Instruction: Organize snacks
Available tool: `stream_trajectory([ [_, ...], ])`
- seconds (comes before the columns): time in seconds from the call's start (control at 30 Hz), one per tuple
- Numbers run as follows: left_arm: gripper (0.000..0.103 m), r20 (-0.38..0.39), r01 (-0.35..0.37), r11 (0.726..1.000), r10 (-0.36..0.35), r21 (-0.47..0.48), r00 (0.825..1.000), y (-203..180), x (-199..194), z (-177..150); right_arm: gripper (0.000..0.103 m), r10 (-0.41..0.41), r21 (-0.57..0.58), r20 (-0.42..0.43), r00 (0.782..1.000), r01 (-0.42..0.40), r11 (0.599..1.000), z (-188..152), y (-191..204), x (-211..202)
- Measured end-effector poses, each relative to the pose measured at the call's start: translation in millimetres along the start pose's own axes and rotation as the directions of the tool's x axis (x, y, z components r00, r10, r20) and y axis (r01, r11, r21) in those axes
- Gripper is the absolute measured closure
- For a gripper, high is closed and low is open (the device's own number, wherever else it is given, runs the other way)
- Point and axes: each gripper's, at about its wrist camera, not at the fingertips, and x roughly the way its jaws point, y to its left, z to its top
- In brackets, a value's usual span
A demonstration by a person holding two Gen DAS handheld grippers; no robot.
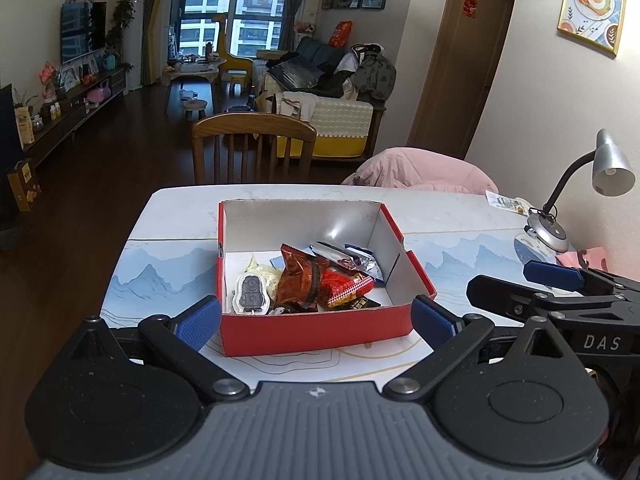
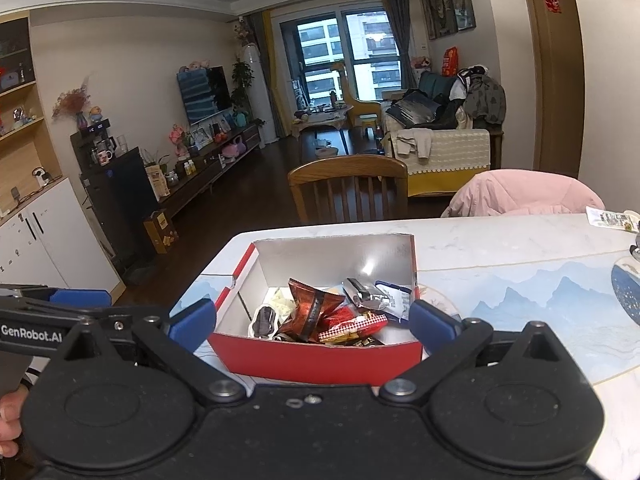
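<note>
A red cardboard box (image 1: 312,330) with a white inside stands on the table (image 1: 176,208). It holds several snacks: a dark red crinkled bag (image 1: 298,280), a red checked packet (image 1: 346,288), a silver packet (image 1: 340,254) and a grey minion-shaped lolly (image 1: 250,294). My left gripper (image 1: 316,320) is open and empty, above the box's near wall. The box shows in the right wrist view (image 2: 316,358) with the red bag (image 2: 312,308). My right gripper (image 2: 314,324) is open and empty, just above the box's near edge.
A wooden chair (image 1: 252,144) stands behind the table, and a pink jacket (image 1: 420,170) hangs on another chair. A grey desk lamp (image 1: 592,184) and a small packet (image 1: 506,202) sit at the right. The right gripper shows at the right in the left wrist view (image 1: 560,288).
</note>
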Motion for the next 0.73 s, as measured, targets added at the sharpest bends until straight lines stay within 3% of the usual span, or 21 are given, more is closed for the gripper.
stream_trajectory([
  [0.73, 0.001, -0.008, 0.032, 0.999, -0.032, 0.006, 0.999, 8.2, -0.5, -3.0, 0.000, -0.026, 0.017, -0.001, 1.000, 0.026, 1.000, -4.0, 4.9, 0.9],
])
